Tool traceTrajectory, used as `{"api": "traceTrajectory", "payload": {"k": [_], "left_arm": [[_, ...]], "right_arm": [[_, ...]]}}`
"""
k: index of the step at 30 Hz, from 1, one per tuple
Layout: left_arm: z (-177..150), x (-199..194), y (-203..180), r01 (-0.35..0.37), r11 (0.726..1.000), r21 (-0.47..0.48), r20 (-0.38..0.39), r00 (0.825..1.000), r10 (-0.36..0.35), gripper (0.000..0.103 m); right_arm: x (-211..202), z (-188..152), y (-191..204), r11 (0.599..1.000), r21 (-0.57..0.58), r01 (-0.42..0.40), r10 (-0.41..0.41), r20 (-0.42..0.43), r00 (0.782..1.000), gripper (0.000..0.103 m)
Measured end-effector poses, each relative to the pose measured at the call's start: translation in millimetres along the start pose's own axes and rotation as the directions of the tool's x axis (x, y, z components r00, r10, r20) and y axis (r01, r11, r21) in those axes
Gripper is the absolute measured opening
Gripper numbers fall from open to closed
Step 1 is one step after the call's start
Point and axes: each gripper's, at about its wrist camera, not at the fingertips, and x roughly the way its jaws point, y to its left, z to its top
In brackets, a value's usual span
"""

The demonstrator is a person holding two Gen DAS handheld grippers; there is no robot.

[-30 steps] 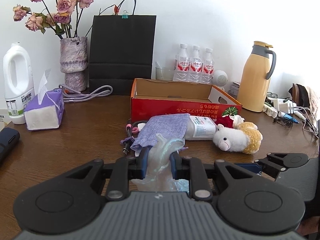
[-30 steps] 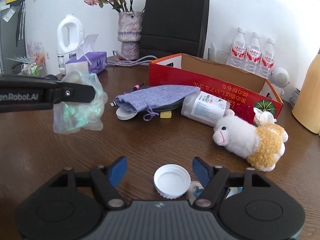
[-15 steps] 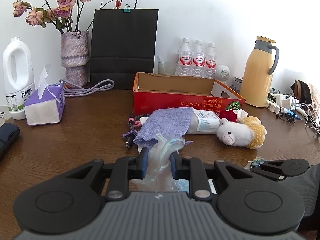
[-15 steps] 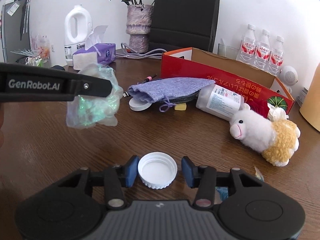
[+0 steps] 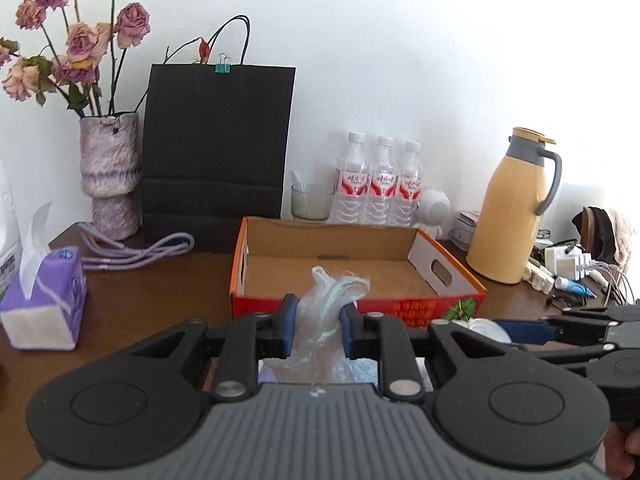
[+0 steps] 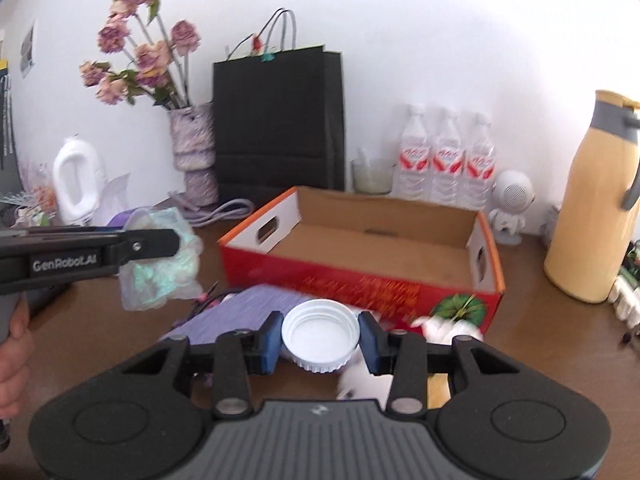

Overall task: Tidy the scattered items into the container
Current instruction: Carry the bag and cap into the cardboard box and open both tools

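My left gripper (image 5: 318, 324) is shut on a crumpled clear plastic bag (image 5: 332, 292), held in the air in front of the red cardboard box (image 5: 440, 276). In the right wrist view that bag (image 6: 160, 272) hangs from the left gripper (image 6: 160, 244), left of the box (image 6: 360, 280). My right gripper (image 6: 320, 340) has its jaws closing, with both pads against a white screw cap (image 6: 320, 330) held off the table. Below it lie a purple pouch (image 6: 240, 308) and a white plush toy (image 6: 448, 326), partly hidden and blurred. The box floor looks bare.
Behind the box stand a black paper bag (image 5: 220, 140), a vase of dried roses (image 5: 110, 176), three water bottles (image 5: 380, 184) and a glass (image 5: 312, 202). A yellow thermos (image 5: 516, 208) and cables (image 5: 580, 272) sit at the right, a tissue box (image 5: 44, 300) at the left.
The right gripper closed on the white cap and lifted it off the table. Both grippers rose and moved toward the box, which now shows its inside.
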Motion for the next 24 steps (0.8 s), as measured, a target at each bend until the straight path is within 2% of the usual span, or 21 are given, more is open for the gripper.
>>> {"api": "traceTrajectory", "payload": {"k": [3,7,9,13,15,18,21,24], "left_arm": [[45.7,46.8,2.6,0.004,1.0,-0.015,-0.036,0.999,-0.005,0.023],[112.4,103.8,12.2,0.001,0.998,-0.057,-0.072,0.997,-0.005,0.023],[138.6,130.8,11.9,-0.01,0.999,-0.033,-0.086,0.996,0.007,0.023],[160.0,199.5,14.8,-0.016,0.999,-0.035,-0.219,0.976,0.008,0.023],[155.4,233.9,13.5,-0.042,0.999,-0.009,-0.28,0.959,0.038,0.023],[136.5,277.4,10.0,-0.054,0.997,0.049,-0.359,0.931,0.068,0.023],[115.3,315.4,13.5,-0.04,0.998,0.056,-0.458,0.887,0.061,0.023],[98.0,345.6,18.3,-0.068,0.994,0.088,-0.522,0.846,0.105,0.023]], "right_arm": [[23.6,45.9,-34.4,0.999,0.031,0.035,-0.035,0.015,0.999,0.039],[60.2,118.5,-78.4,0.996,0.062,0.06,-0.059,-0.015,0.998,0.039],[79.2,152.4,-94.3,0.995,0.065,0.071,-0.069,-0.042,0.997,0.039],[131.7,196.6,-113.7,0.996,0.048,0.08,-0.071,-0.167,0.983,0.039],[166.2,200.5,-121.2,0.995,0.045,0.093,-0.079,-0.251,0.965,0.039],[224.1,186.7,-134.3,0.989,0.06,0.133,-0.1,-0.383,0.918,0.039],[268.7,158.8,-149.4,0.984,0.107,0.139,-0.07,-0.487,0.87,0.039],[302.2,135.7,-157.6,0.981,0.114,0.155,-0.068,-0.545,0.835,0.039]]}}
